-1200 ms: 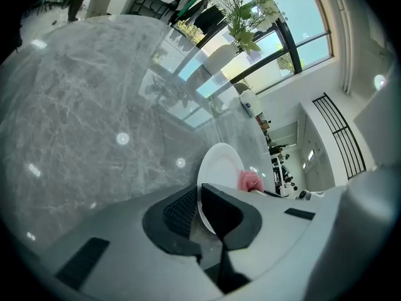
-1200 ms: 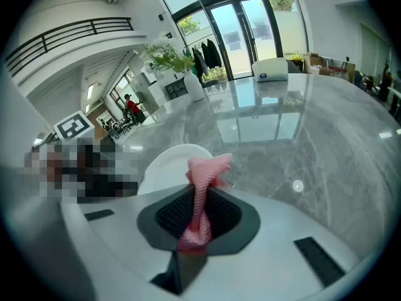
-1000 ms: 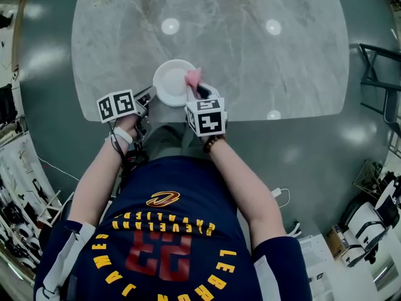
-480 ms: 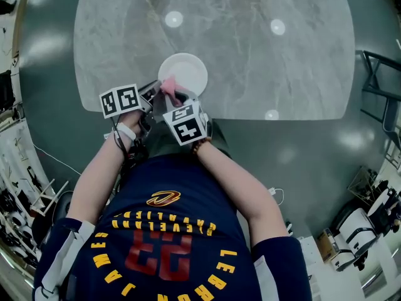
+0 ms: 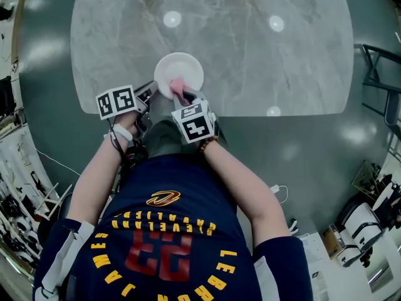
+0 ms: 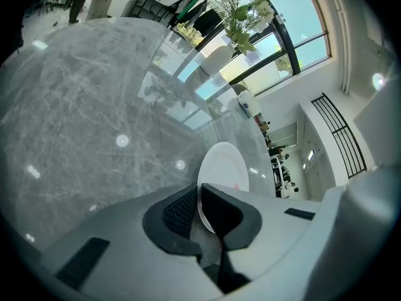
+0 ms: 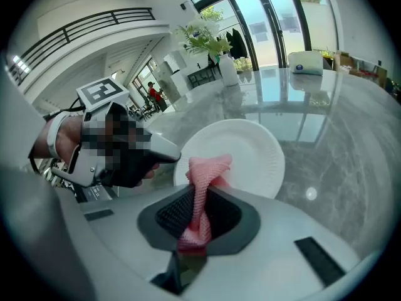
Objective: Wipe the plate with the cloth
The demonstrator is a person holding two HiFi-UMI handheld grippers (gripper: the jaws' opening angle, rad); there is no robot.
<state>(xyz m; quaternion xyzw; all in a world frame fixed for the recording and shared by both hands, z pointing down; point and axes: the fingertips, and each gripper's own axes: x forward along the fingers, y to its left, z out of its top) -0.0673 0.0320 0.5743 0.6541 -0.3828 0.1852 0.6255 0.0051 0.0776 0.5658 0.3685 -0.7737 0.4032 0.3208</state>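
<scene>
Wiping step in hand. The left gripper [image 5: 149, 94] is pinching the white plate [image 5: 182, 71] by its near rim, steadying it close to the front edge of the marble surface [image 5: 263, 61]. The right gripper [image 5: 185, 98] is clamping the pink cloth [image 5: 178, 85], and the cloth's free end is lying on the near part of the plate. The far part is showing bare. Judgement: the next move is calling for a sweep of the cloth across that far side, pressing lightly, with the rim grip preventing any sliding.

Grey marble table [image 5: 250, 55], glossy dark floor [image 5: 351, 149], tall windows [image 7: 269, 17]
</scene>
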